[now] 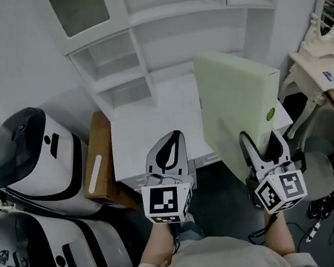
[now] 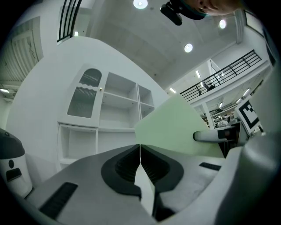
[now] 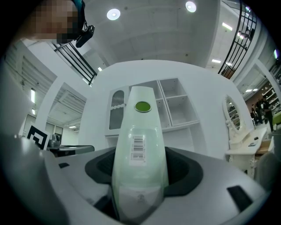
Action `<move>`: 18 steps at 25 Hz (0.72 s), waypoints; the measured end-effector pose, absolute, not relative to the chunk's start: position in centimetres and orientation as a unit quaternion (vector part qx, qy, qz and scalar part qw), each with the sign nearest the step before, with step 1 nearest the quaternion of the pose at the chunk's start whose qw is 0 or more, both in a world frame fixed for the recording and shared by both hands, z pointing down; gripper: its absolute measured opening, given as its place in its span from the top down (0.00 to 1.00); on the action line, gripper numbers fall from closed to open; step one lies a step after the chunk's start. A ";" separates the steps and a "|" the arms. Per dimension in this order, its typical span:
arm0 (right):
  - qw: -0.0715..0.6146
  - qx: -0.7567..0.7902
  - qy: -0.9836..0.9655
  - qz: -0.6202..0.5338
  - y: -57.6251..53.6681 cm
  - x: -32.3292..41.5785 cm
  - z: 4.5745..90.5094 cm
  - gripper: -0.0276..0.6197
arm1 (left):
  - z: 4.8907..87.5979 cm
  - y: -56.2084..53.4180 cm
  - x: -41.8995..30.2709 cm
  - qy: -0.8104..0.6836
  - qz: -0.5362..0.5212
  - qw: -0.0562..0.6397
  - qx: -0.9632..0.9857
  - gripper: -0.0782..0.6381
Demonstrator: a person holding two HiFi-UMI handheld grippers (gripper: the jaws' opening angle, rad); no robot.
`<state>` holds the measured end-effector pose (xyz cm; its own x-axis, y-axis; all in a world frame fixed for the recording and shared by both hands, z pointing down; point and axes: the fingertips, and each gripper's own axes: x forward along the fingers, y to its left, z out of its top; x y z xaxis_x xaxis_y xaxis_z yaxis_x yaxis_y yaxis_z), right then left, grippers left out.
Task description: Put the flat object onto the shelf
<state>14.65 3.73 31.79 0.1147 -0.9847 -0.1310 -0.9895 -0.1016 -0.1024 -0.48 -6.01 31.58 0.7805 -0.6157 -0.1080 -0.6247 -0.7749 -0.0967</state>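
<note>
Currently held: pale green flat box [image 1: 238,104], clamped at its lower narrow edge by the right gripper [image 1: 263,144].
Right gripper state: jaws spread wide, pads pressing both faces of the box; a barcode label and a green round dot show on the edge facing the camera.
Left gripper [image 1: 168,148] state: jaws closed together, nothing between them.
Box position: standing on edge, over the right side of the white tabletop [image 1: 153,126], in front of the white shelf unit [image 1: 138,48].

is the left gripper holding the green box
No, the left gripper is shut with nothing between its jaws; the green box sits in the right gripper.
</note>
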 end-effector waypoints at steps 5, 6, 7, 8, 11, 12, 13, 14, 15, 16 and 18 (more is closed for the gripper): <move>0.081 -0.748 0.658 0.013 0.0 13.9 31.4 0.51 | 31.1 -10.1 -0.8 0.316 0.034 0.061 -0.946 0.87; 0.080 -0.750 0.656 0.012 -0.7 13.7 31.4 0.51 | 31.1 -10.8 -0.9 0.313 0.033 0.061 -0.947 0.87; 0.080 -0.753 0.653 0.012 -1.4 13.5 31.5 0.51 | 31.2 -11.5 -1.0 0.310 0.033 0.062 -0.948 0.87; 0.081 -0.755 0.650 0.011 -2.0 13.2 31.6 0.50 | 31.2 -12.3 -1.2 0.307 0.032 0.062 -0.949 0.87; 0.079 -0.760 0.645 0.014 -4.0 12.6 31.7 0.51 | 31.3 -14.5 -1.6 0.300 0.035 0.062 -0.951 0.87; 0.079 -0.761 0.643 0.015 -4.6 12.4 31.7 0.51 | 31.3 -15.2 -1.8 0.298 0.036 0.063 -0.952 0.87; 0.079 -0.763 0.642 0.016 -5.1 12.2 31.7 0.51 | 31.3 -15.8 -2.0 0.296 0.037 0.063 -0.952 0.87; 0.080 -0.764 0.640 0.017 -5.5 12.0 31.7 0.51 | 31.3 -16.4 -2.1 0.294 0.038 0.063 -0.953 0.87; 0.081 -0.766 0.637 0.018 -5.9 11.8 31.8 0.50 | 31.4 -16.9 -2.3 0.292 0.038 0.063 -0.954 0.87; 0.083 -0.768 0.635 0.018 -6.3 11.7 31.9 0.51 | 31.6 -17.4 -2.5 0.290 0.038 0.062 -0.954 0.87; 0.085 -0.772 0.629 0.018 -7.0 11.4 32.0 0.51 | 31.8 -18.3 -2.7 0.286 0.037 0.061 -0.956 0.87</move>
